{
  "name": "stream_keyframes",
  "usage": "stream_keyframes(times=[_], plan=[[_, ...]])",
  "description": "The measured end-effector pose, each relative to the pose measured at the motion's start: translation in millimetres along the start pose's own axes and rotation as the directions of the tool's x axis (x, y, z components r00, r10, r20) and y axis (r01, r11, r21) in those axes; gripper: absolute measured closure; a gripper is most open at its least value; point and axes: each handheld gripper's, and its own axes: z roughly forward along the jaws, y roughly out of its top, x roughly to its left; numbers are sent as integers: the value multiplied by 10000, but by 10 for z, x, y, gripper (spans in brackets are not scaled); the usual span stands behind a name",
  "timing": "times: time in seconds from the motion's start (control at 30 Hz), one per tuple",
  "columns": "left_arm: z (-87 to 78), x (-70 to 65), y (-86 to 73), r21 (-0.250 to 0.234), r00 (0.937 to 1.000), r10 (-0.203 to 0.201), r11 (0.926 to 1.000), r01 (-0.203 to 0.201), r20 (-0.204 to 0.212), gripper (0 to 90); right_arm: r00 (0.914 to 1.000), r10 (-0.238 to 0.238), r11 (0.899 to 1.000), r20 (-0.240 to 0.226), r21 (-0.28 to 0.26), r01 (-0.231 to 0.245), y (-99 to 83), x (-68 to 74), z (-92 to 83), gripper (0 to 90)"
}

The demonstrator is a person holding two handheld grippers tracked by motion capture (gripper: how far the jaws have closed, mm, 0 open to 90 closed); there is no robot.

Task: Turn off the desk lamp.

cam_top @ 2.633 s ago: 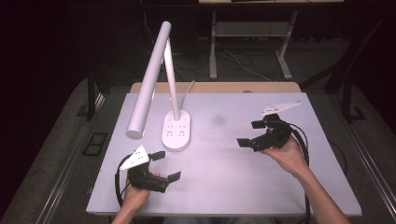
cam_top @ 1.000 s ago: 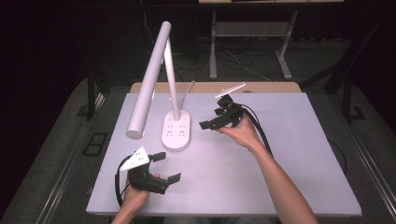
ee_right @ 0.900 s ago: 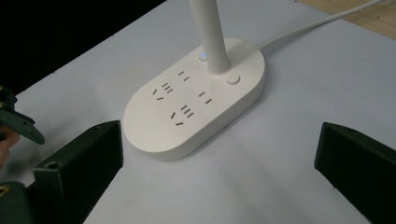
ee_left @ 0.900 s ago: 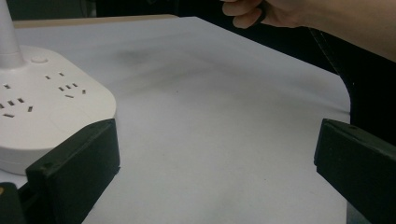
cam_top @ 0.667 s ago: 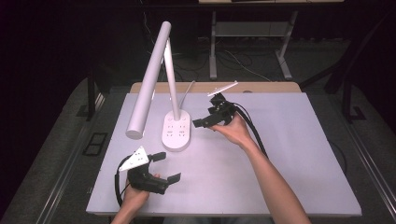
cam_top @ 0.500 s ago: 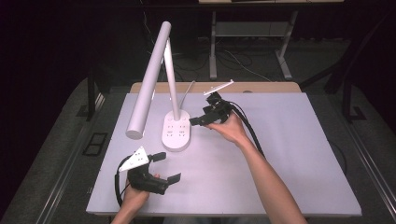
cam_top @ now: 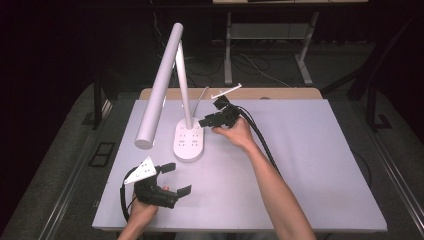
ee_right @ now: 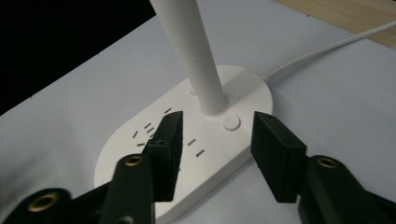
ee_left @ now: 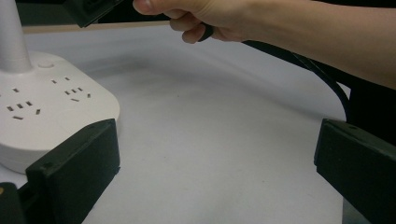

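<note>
The right gripper (ee_right: 215,140), fingers wide, hovers over the desk lamp's base (ee_right: 187,154) near its round button (ee_right: 231,122); the hard, smooth base probably anchors a top-heavy lamp, so its rigid stem (ee_right: 196,56) looks the surest hold; the left gripper (cam_top: 172,179) rests wide open on the desk (cam_top: 310,165).

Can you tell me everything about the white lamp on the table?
The white lamp looks like smooth plastic. It has an oval base with rows of socket slots and a small round button, a thin upright stem, and a long tube head slanting down toward the person's left. It doesn't look lit. A white cord runs from the base toward the table's far edge. It stands on the pale table. The right gripper hovers open right above the base; I can't tell if it touches.
</note>
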Motion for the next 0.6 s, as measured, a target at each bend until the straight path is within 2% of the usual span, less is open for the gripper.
stream_keyframes(times=[0.17, 0.2, 0.23, 0.3, 0.4, 0.53, 0.57, 0.6], plan=[[13, 3, 0, -3, 10000, -23, 10000, 23, 52, 0, 9999, 140, 9998, -64, 128, -139, 51, -20, 109, 725], [13, 3, 0, -3, 10000, -23, 10000, 23, 52, 0, 9999, 140, 9998, -64, 128, -139, 51, -20, 109, 725], [19, -2, 2, -18, 10000, -16, 10000, 16, 58, 0, 10000, 77, 9997, -20, 222, -76, 62, -34, 158, 769], [18, -6, 3, -25, 10000, -21, 10000, 21, 68, 0, 9999, 100, 9996, -60, 251, -99, 67, -37, 182, 787], [20, -11, 3, -22, 9999, -7, 10000, 7, 103, 0, 9999, 104, 9996, -19, 249, -103, 77, -62, 272, 867], [20, -10, 4, -37, 9999, -7, 10000, 7, 126, 0, 9999, 133, 9998, -98, 176, -132, 72, -92, 320, 898], [19, -9, 5, -38, 9999, 10, 10000, -9, 114, 0, 9994, 339, 9994, -117, 90, -338, 60, -122, 348, 899], [19, -8, 5, -46, 10000, 17, 10000, -17, 92, 0, 9994, 337, 9994, -102, 90, -336, 52, -141, 363, 899]])
